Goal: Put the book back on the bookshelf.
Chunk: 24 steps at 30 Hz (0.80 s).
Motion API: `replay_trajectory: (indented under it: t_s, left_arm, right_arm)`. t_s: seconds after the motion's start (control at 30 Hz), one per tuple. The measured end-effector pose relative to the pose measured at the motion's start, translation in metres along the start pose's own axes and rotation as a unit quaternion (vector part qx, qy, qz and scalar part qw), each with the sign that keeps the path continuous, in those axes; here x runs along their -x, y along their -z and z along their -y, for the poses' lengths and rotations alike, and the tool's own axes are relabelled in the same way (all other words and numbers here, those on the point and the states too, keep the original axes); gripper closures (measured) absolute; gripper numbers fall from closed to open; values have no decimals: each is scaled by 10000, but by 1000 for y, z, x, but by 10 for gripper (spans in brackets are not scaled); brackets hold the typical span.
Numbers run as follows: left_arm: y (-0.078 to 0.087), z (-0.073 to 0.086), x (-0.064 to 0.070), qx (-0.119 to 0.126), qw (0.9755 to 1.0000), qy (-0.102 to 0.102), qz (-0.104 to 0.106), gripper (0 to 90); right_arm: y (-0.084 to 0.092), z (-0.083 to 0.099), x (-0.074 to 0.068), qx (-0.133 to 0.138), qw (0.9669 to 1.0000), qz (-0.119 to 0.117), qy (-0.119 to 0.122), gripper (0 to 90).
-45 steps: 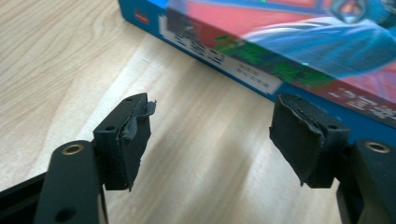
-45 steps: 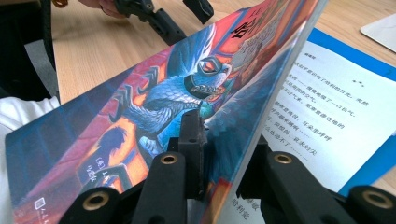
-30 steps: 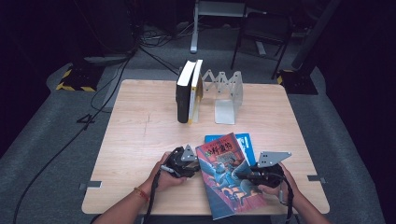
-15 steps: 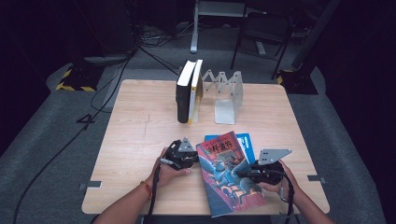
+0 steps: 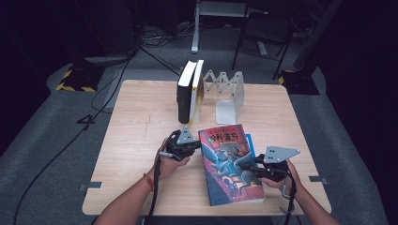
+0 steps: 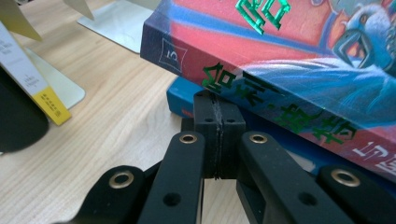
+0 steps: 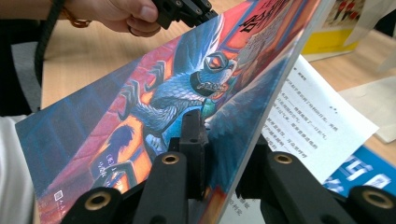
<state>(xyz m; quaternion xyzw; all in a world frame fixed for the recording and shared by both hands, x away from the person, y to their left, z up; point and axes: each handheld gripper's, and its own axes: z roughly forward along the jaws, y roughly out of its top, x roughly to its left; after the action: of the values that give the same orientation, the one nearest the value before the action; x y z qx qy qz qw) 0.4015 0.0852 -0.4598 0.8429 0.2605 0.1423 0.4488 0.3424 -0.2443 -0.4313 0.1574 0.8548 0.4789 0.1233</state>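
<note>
A: Start big. Where does everything sit on the surface [image 5: 141, 122]?

B: Take the colourful book [image 5: 230, 164] as the marker. It lies toward the person's edge, on top of a blue book [image 6: 184, 95] that peeks out beneath it. Well beyond it, at the far side, two upright books [image 5: 190, 91] lean against a folding metal bookend [image 5: 227, 91].

A: And the grippers?

B: The right gripper [image 7: 219, 140] is at the colourful book's right edge, its fingers [image 7: 194, 135] clamped on the front cover, which is tilted up off the printed pages [image 7: 308, 116]. The left gripper [image 6: 218, 116] is at the book's spine side, just beside the spine; its fingers [image 6: 205, 126] have just been closing and now meet pad to pad with nothing between them.

A: So which step is this?

B: Getting the top book up off the blue one, I'd judge. The right holds only the cover, which won't carry the whole volume.

A: Next move?

B: Probably the shut left fingers push in under the spine to lever it up, steadily, so the cover doesn't bend or tear.
</note>
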Motion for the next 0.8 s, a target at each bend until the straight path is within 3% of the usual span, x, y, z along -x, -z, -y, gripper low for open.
replay_trajectory:
  t_s: [0.2, 0.47, 0.57, 0.7, 0.8]
  left_arm:
    - [7, -15, -3, 387, 9992, -26, -72, 893]
    - [24, -51, -10, 875, 9958, -208, -170, 894]
    - [29, -60, -8, 987, 9946, -271, -189, 893]
    - [41, -78, -2, 1272, 9910, -408, -124, 893]
    - [44, -80, 0, 1329, 9903, -401, -8, 893]
  right_arm:
    - [4, -4, 4, 169, 9996, 169, 136, 766]
    - [10, -11, 16, 660, 9970, 313, 255, 776]
    - [10, -12, 17, 725, 9963, 391, 255, 777]
    - [13, -17, 16, 762, 9946, 572, 414, 775]
    - [16, -18, 14, 850, 9923, 748, 500, 786]
